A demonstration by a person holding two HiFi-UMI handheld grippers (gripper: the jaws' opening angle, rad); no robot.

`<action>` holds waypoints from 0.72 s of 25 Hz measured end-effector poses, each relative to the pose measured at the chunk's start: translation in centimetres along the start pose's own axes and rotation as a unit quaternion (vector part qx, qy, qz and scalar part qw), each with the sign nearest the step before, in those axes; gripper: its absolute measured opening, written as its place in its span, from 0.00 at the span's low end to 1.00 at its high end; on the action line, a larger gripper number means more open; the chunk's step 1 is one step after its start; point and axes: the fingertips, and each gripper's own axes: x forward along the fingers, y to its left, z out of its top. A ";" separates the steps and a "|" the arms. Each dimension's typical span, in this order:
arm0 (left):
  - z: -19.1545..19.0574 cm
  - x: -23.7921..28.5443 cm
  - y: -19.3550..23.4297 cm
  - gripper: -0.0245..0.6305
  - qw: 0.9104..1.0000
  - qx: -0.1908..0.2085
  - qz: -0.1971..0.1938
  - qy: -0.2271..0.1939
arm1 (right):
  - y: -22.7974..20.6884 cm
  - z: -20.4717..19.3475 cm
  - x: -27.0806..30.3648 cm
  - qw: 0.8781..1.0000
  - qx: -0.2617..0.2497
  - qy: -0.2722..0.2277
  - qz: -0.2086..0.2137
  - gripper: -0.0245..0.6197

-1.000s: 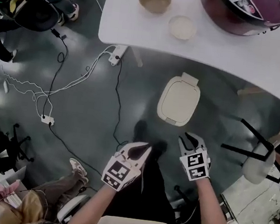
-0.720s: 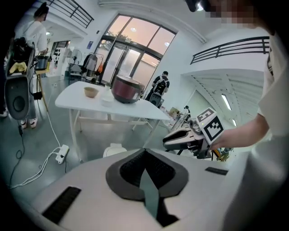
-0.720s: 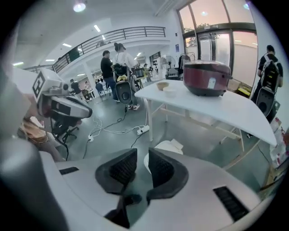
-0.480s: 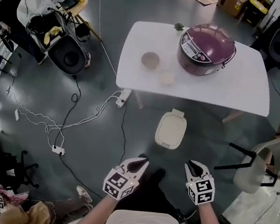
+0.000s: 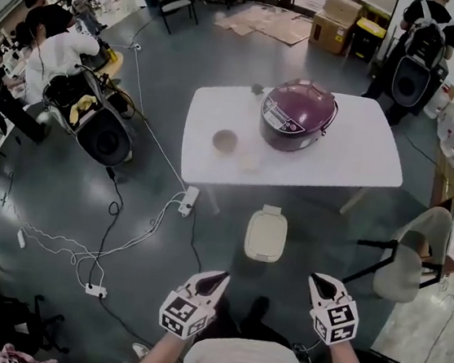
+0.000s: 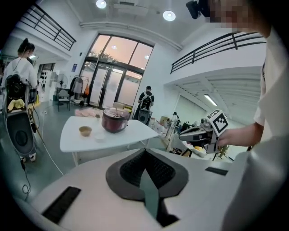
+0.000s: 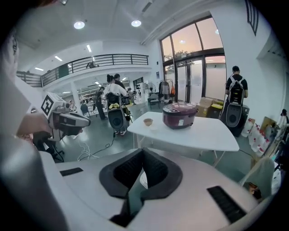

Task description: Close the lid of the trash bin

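Now the trash bin [image 5: 266, 234] stands on the grey, glossy floor [image 5: 185, 56], just off the near edge of the white surface [image 5: 360, 164]. Its cream plastic lid lies flat and closed. The lid is a rounded rectangle with a small hinge tab on the side toward the surface.

Both tools hang well apart from the bin, nearer the person. In the head view the left hand-held gripper [image 5: 219, 277] is below and to the bin's left. The right hand-held gripper [image 5: 317, 280] is below and to its right. Each has a smooth white shell, dark ribbed pads [image 6: 131, 169] and a cube [image 5: 184, 314] with black-and-white square markers.

In each gripper view the pads meet at the tips with nothing between them, so both are closed and empty.

On the round-cornered surface sit a glossy purple rice cooker [image 5: 295, 113], a tan bowl [image 5: 225, 141] and a pale small dish [image 5: 250, 161]. The cooker's front panel carries print too small to read.
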 end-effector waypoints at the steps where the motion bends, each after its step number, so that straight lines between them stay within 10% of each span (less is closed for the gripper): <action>1: 0.5 -0.6 -0.1 0.05 1.000 0.004 -0.005 -0.005 | 0.4 0.6 -0.7 1.000 0.000 -0.005 -0.008 0.06; 18: 4.2 -9.1 -1.5 0.05 0.997 0.038 -0.030 -0.066 | 7.5 6.2 -9.3 0.991 0.009 -0.122 -0.057 0.05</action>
